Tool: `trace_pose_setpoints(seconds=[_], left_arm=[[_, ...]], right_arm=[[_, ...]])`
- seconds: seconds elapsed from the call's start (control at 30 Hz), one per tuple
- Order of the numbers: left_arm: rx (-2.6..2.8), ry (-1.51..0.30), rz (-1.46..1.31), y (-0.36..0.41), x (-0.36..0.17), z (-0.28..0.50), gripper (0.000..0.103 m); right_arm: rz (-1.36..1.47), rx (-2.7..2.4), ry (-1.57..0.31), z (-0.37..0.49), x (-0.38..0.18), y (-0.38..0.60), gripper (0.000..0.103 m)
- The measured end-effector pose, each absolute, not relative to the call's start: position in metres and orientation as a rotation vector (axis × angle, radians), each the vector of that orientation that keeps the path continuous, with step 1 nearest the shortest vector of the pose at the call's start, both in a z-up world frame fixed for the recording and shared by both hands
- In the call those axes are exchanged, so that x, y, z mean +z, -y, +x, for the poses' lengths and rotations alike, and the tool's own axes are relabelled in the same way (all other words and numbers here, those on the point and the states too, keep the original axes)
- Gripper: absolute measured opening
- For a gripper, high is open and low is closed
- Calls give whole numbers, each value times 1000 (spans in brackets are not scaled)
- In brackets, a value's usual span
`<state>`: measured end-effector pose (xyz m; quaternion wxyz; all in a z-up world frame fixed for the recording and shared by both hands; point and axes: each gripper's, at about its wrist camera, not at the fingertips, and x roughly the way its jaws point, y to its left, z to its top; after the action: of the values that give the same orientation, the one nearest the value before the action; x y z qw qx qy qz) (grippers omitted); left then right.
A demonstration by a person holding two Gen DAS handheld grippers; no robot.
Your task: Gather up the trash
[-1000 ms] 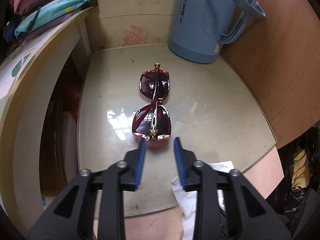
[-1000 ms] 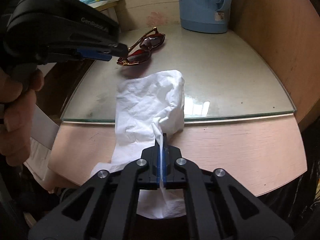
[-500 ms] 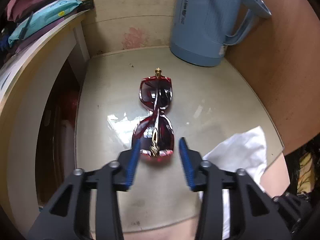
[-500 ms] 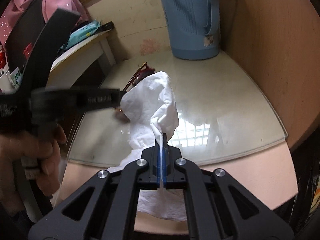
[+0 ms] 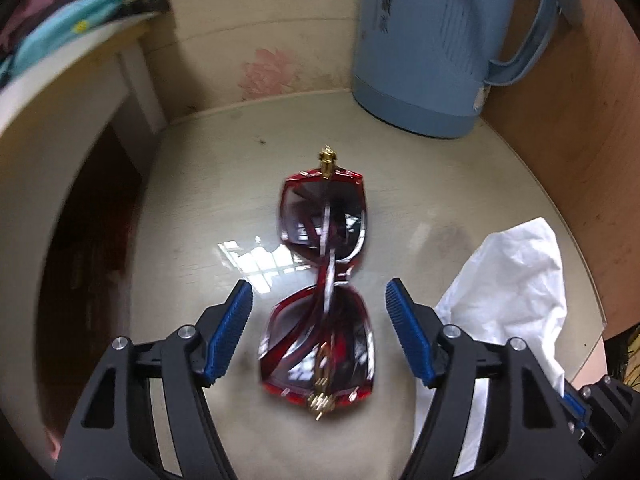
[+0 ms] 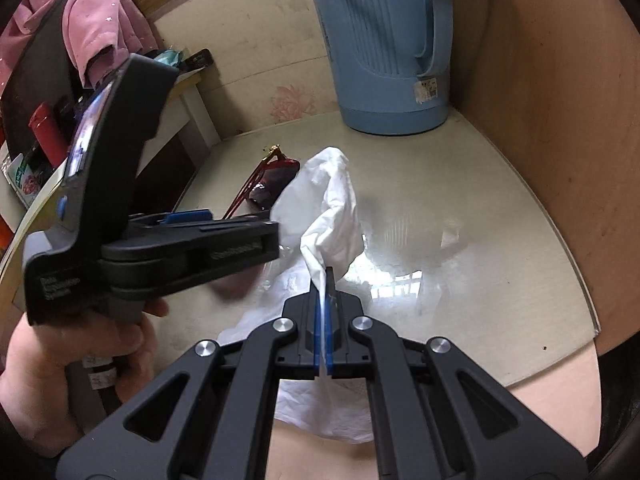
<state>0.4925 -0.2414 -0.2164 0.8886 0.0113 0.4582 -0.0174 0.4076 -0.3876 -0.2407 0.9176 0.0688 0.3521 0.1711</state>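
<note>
Big risk first: my left gripper (image 5: 319, 308) gapes wide around the near lens of the sunglasses (image 5: 323, 280), and closing would grab them as trash. My right gripper (image 6: 323, 316) is clenched on the tissue (image 6: 326, 204), a crumpled white sheet lifted over the glass tabletop (image 6: 480, 216), right of the sunglasses.

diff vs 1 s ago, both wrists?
The left gripper moved forward and opened wider; its jaws now straddle the near lens of the sunglasses, not closed on them. The right gripper lifted the tissue up and forward over the glass top. Unchanged: right stays shut on the tissue; sunglasses and blue jug unmoved.
</note>
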Motion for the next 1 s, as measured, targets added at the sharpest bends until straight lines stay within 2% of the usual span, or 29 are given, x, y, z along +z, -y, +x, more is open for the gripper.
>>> trace_pose_setpoints(seconds=[0.07,0.13,0.17,0.23,0.33,0.4,1.0], left_arm=[[-25,-940,40,243,-218,496,57],[-21,-931,42,242,-217,498,38],[-26,-933,35,242,-217,498,36],[-47,-937,31,243,-215,499,24],[-58,-936,35,244,-213,497,19],[-55,-923,47,246,-211,493,8],[-116,-897,40,252,-202,445,7]], right_arm=[[145,351,-726,410,-242,389,2],[150,350,-727,410,-243,391,2],[154,349,-727,410,-244,392,2],[163,347,-728,407,-245,394,2],[169,346,-723,405,-243,395,2],[170,347,-719,404,-242,394,2],[204,318,-677,384,-219,414,2]])
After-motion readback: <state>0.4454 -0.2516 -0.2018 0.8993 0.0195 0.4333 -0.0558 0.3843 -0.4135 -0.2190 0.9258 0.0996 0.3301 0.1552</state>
